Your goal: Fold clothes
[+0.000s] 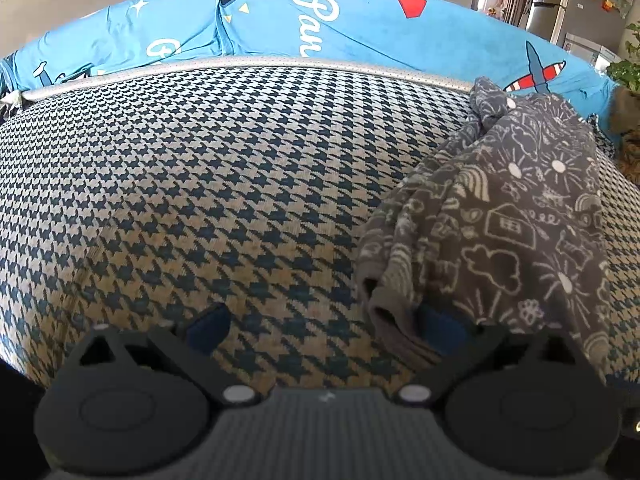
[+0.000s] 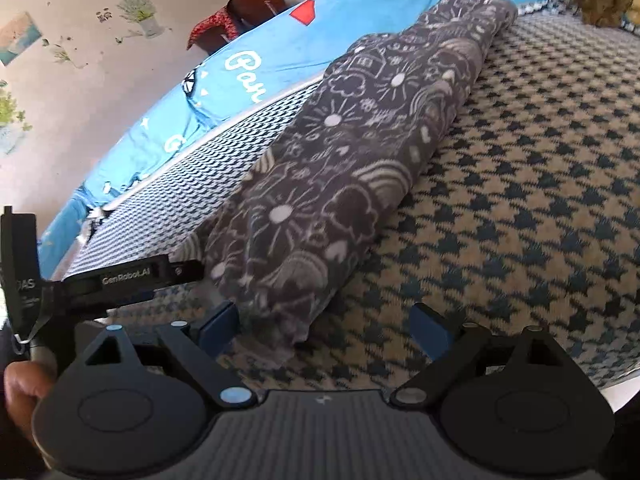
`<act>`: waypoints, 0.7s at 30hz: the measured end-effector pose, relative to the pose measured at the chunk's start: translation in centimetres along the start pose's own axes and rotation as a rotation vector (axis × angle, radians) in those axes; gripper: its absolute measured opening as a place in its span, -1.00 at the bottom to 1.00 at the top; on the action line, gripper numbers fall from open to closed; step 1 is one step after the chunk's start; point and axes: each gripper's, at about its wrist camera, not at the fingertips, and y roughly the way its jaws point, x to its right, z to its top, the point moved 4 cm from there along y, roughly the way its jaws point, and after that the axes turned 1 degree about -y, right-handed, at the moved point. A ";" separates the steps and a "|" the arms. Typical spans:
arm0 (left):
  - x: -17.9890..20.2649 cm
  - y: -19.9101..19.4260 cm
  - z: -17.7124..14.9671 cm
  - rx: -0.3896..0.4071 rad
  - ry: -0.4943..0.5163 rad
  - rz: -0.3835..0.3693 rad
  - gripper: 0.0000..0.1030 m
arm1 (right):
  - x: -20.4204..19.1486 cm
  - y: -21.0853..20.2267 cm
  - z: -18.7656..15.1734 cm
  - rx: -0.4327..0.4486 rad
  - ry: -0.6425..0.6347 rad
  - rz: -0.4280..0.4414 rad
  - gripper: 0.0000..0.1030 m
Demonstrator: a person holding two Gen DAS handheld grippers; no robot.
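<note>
A grey garment with white doodle print [image 1: 500, 216] lies in a long bunched strip on the houndstooth bed cover [image 1: 220, 184]. My left gripper [image 1: 324, 328] is open, its right finger [image 1: 440, 330] touching the garment's near hem, the left finger over bare cover. In the right wrist view the same garment [image 2: 340, 168] runs from near to far. My right gripper [image 2: 324, 326] is open, with the garment's near end between the fingers, close to the left finger [image 2: 218, 326]. The other gripper's body [image 2: 120, 276] shows at left.
A blue printed sheet [image 1: 360, 28] covers the far side of the bed behind a silver trim [image 1: 240, 64]. A fridge [image 1: 560, 4] and a plant [image 1: 624, 68] stand at the far right. A wall with pictures [image 2: 80, 40] is beyond the bed.
</note>
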 end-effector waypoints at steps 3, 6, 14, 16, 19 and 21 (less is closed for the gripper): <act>-0.3 -0.1 0.3 0.000 -0.031 -0.018 1.00 | 0.2 -0.1 -0.2 -0.002 0.019 0.017 0.80; -0.8 -0.3 0.3 0.001 -0.050 -0.033 1.00 | 0.2 0.1 -0.1 0.004 0.051 0.039 0.80; -1.2 0.1 0.6 -0.020 -0.106 -0.080 1.00 | 0.2 1.1 0.4 0.020 0.149 0.127 0.77; -1.3 0.1 0.6 -0.020 -0.118 -0.092 1.00 | 0.0 1.4 0.5 0.025 0.151 0.133 0.65; -1.6 0.1 0.6 -0.027 -0.133 -0.108 1.00 | -0.4 1.9 0.6 0.028 0.149 0.147 0.50; -1.7 0.1 0.5 -0.034 -0.144 -0.121 1.00 | -0.7 2.6 0.7 0.017 0.152 0.165 0.31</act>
